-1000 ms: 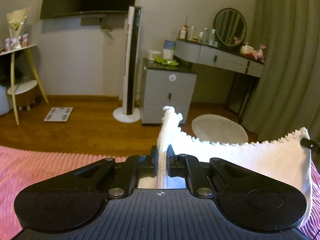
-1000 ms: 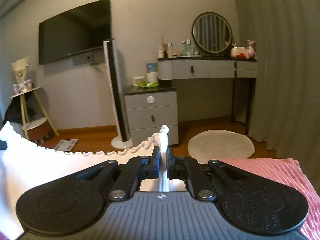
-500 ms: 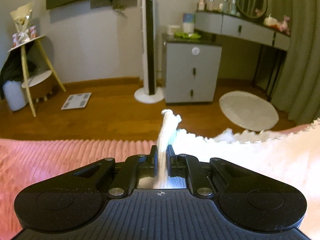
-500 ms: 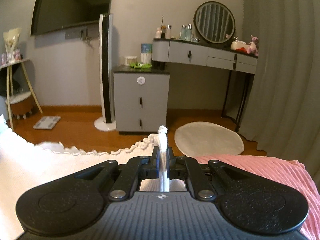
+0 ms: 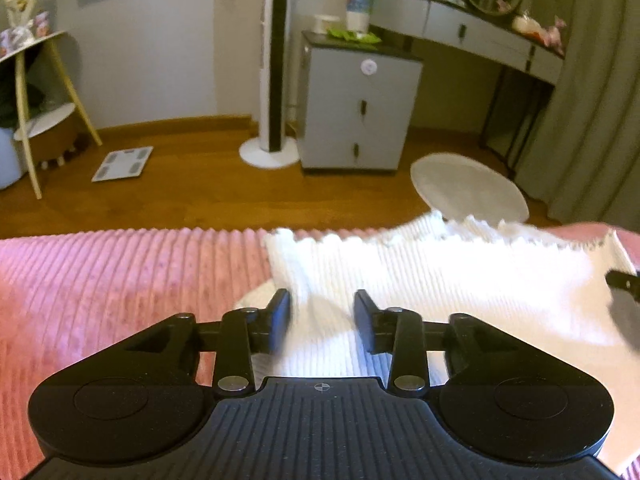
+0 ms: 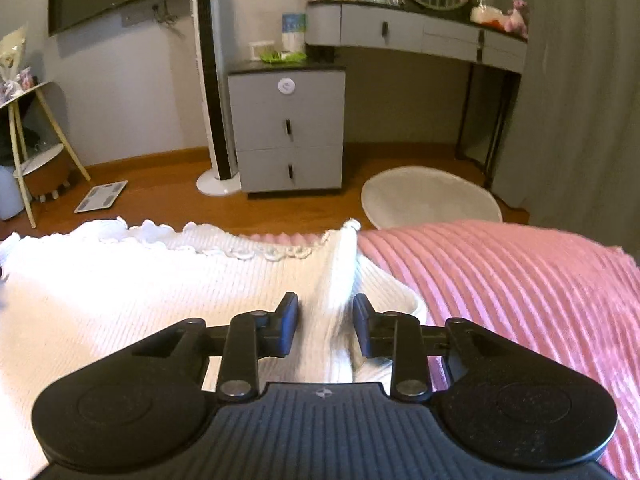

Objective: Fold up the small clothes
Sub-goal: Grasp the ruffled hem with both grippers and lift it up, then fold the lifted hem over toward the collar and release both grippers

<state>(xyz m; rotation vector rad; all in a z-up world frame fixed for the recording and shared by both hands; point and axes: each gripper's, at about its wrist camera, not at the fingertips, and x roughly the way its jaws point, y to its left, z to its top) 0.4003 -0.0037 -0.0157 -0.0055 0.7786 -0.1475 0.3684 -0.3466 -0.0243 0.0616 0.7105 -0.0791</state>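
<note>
A white ribbed knit garment (image 5: 440,276) with a scalloped hem lies spread on the pink corduroy bed cover (image 5: 120,280). My left gripper (image 5: 322,312) hovers over its left corner; its jaws are opening and the cloth lies loose between them, the pads clear of it. In the right wrist view the same garment (image 6: 140,280) stretches to the left, and a raised fold of its right corner stands between the opening jaws of my right gripper (image 6: 325,314), which no longer pinch it. A tip of the right gripper (image 5: 622,280) shows at the left wrist view's right edge.
The bed edge (image 6: 500,228) falls away just past the garment to a wooden floor (image 5: 200,196). Beyond stand a grey drawer cabinet (image 6: 288,132), a tower fan (image 5: 274,64), a round white rug (image 6: 430,196), a dressing table (image 6: 416,36), a scale (image 5: 122,163) and curtains (image 5: 600,100).
Both grippers came down with the garment held taut between them, laid it on the bed cover, then opened and released the pinched corners.
</note>
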